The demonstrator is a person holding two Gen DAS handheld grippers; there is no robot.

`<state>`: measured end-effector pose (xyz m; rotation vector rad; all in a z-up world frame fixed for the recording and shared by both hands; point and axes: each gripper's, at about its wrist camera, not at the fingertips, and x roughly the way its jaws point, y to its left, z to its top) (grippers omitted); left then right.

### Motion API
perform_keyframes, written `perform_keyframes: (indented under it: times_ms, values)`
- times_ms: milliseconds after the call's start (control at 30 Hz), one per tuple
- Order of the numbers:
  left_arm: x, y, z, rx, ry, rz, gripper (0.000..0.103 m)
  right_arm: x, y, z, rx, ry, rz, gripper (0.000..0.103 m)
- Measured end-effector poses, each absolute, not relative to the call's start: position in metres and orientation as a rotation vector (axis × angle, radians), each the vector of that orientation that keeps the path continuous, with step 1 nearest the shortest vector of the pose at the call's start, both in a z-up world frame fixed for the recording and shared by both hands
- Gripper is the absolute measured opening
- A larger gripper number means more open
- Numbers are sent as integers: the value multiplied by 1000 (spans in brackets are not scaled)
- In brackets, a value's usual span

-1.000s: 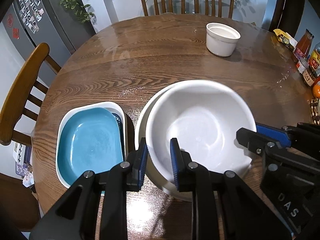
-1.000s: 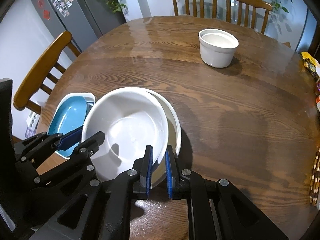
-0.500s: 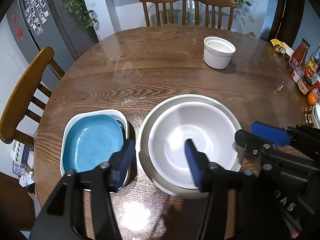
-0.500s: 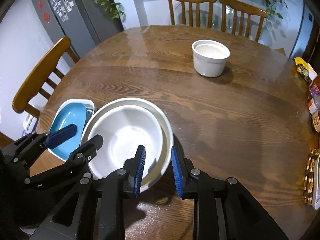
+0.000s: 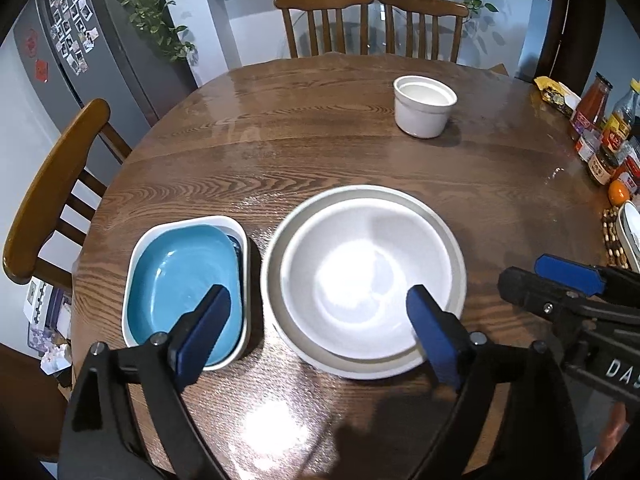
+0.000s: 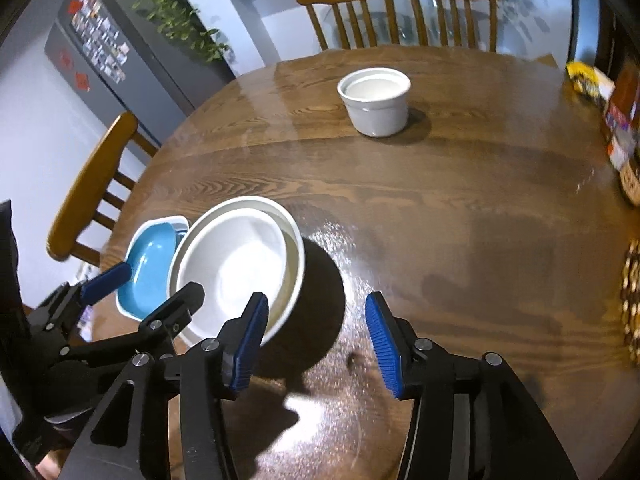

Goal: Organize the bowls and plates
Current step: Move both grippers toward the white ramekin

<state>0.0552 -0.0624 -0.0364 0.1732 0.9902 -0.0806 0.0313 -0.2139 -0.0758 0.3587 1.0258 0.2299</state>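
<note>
A large white bowl (image 5: 364, 280) sits nested in a wider white bowl (image 5: 452, 236) near the table's front; both also show in the right wrist view (image 6: 236, 264). Left of them a blue dish (image 5: 180, 280) lies inside a white rectangular dish (image 5: 140, 248). A small white pot (image 5: 424, 106) stands alone at the far right. My left gripper (image 5: 320, 328) is open and empty, raised above the front of the stack. My right gripper (image 6: 316, 340) is open and empty, to the right of the bowls.
The round wooden table (image 5: 320, 152) has wooden chairs at the left (image 5: 52, 184) and at the back (image 5: 372, 20). Sauce bottles and jars (image 5: 604, 136) crowd the right edge. A grey fridge (image 5: 92, 40) stands at the back left.
Both grippers let go of the white bowl, opened wide and pulled back and up. The bowl now rests level inside the wider one.
</note>
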Motion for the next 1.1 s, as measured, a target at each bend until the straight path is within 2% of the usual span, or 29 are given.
perform_keyframes:
  times_ms: [233, 500, 800, 1100]
  values:
    - [46, -89, -33, 187, 1000, -148, 90, 10, -247, -83, 459, 1021, 191, 52]
    - [27, -136, -15, 254, 957, -269, 90, -27, -290, -66, 499, 945, 139, 52]
    - [11, -186, 27, 307, 845, -382, 91, -59, -340, -26, 496, 814, 66, 53]
    - [59, -206, 95, 301, 726, -348, 91, -39, -379, 44, 413, 675, -16, 54]
